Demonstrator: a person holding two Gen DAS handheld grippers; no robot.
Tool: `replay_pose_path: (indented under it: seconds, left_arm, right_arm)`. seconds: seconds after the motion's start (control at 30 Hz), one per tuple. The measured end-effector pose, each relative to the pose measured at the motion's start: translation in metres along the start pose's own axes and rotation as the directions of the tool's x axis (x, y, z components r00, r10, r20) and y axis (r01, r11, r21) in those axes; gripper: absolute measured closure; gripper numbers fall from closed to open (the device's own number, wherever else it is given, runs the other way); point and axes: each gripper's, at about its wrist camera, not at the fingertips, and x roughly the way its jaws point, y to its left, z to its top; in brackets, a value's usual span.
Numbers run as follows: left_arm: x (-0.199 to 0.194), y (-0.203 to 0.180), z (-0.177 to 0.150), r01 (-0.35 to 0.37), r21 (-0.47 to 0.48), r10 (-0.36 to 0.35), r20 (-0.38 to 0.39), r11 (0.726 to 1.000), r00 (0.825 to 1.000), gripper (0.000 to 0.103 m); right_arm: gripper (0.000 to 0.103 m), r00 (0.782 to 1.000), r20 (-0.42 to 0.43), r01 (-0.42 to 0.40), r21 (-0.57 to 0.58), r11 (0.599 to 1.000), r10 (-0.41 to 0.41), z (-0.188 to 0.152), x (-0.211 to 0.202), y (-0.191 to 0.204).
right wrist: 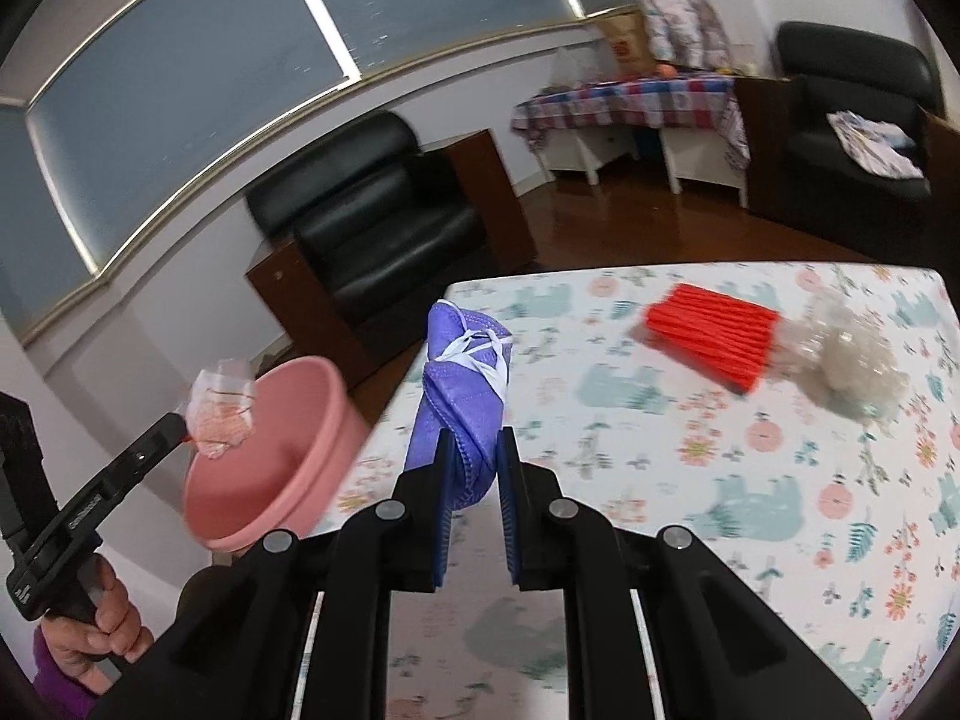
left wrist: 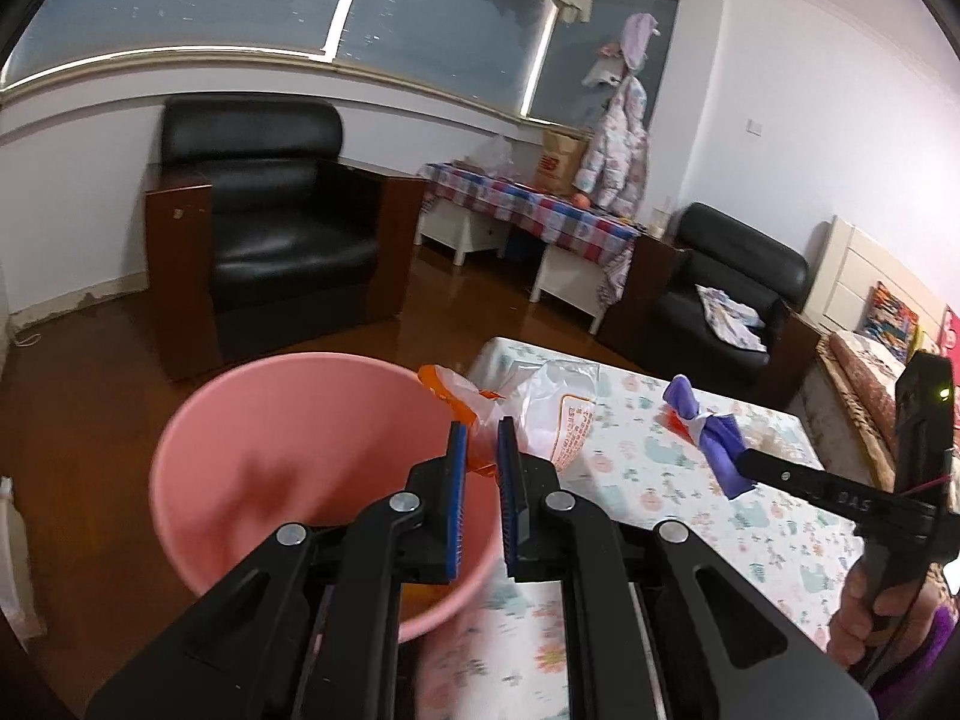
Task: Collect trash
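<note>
My left gripper [left wrist: 482, 441] is shut on a clear plastic bag with orange print [left wrist: 540, 414], held at the right rim of the pink bin [left wrist: 252, 456]. In the right wrist view the bag [right wrist: 219, 411] hangs over the bin [right wrist: 282, 456]. My right gripper [right wrist: 474, 450] is shut on a rolled purple face mask [right wrist: 465, 384], held above the left part of the patterned table [right wrist: 690, 480]. The mask also shows in the left wrist view [left wrist: 714, 432]. A red pleated wrapper [right wrist: 711, 339] and a crumpled clear plastic wad [right wrist: 852, 360] lie on the table at the right.
The pink bin sits beside the table's left edge above a brown wood floor [left wrist: 90, 372]. A black armchair [left wrist: 270, 222] stands behind it. A second black armchair [left wrist: 726, 294] and a side table with a plaid cloth [left wrist: 534, 210] stand by the far wall.
</note>
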Motion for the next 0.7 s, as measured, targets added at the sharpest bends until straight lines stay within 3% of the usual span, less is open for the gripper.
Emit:
replay_pose_path:
  seconds: [0.37, 0.7]
  left_arm:
    - [-0.013, 0.047, -0.007, -0.079, -0.075, 0.079, -0.005, 0.994, 0.997, 0.094]
    - [-0.015, 0.072, -0.015, -0.13, -0.099, 0.127, -0.037, 0.987, 0.991, 0.094]
  right_arm:
    - [0.09, 0.991, -0.08, -0.116, -0.108, 0.987, 0.108, 0.007, 0.033, 0.08]
    - [0.09, 0.979, -0.164, -0.151, -0.183, 0.971, 0.122, -0.008, 0.072, 0.128]
